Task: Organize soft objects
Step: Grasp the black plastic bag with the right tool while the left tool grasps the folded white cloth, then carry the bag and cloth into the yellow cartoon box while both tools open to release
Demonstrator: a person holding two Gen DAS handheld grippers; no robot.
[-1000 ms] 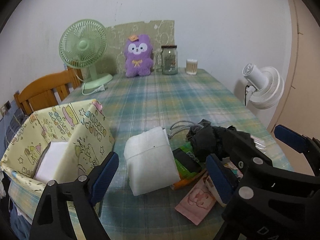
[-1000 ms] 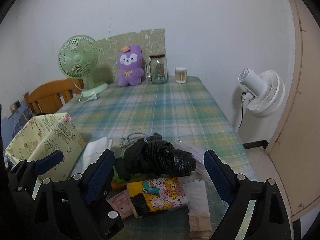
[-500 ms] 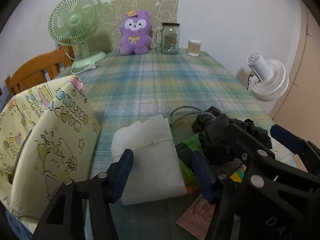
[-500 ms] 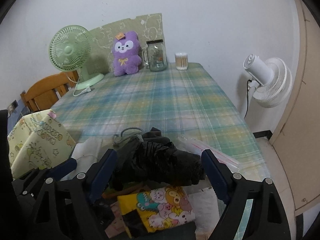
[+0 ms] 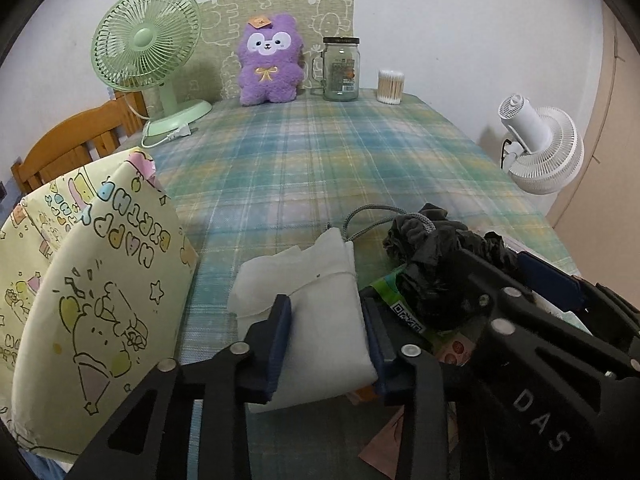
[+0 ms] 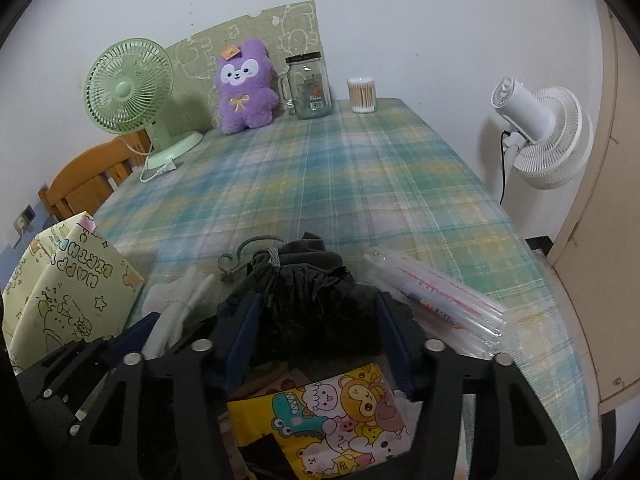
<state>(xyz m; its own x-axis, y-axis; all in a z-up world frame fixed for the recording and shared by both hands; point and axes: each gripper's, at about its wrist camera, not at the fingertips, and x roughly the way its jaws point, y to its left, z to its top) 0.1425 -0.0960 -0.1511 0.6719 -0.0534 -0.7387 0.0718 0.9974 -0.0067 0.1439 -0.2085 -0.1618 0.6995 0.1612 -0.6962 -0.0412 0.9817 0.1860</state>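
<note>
Left wrist view: the left gripper (image 5: 326, 338), wide open a second ago, is now closed on the white foam pad (image 5: 320, 320) beside the yellow gift bag (image 5: 92, 280), indicating pickup; the right gripper (image 6: 316, 344) is closed around the black bag (image 6: 316, 300).

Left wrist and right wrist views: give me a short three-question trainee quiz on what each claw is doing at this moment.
1. True or false: the left claw has its fingers on either side of the white folded cloth.
2. Multiple choice: the right claw straddles which item? A) purple plush toy B) black drawstring pouch C) glass jar
3. Fill in: the yellow birthday-print bag stands on the ______ side of the white folded cloth in the left wrist view.

Key: 1 true; 2 B; 3 left.
</note>
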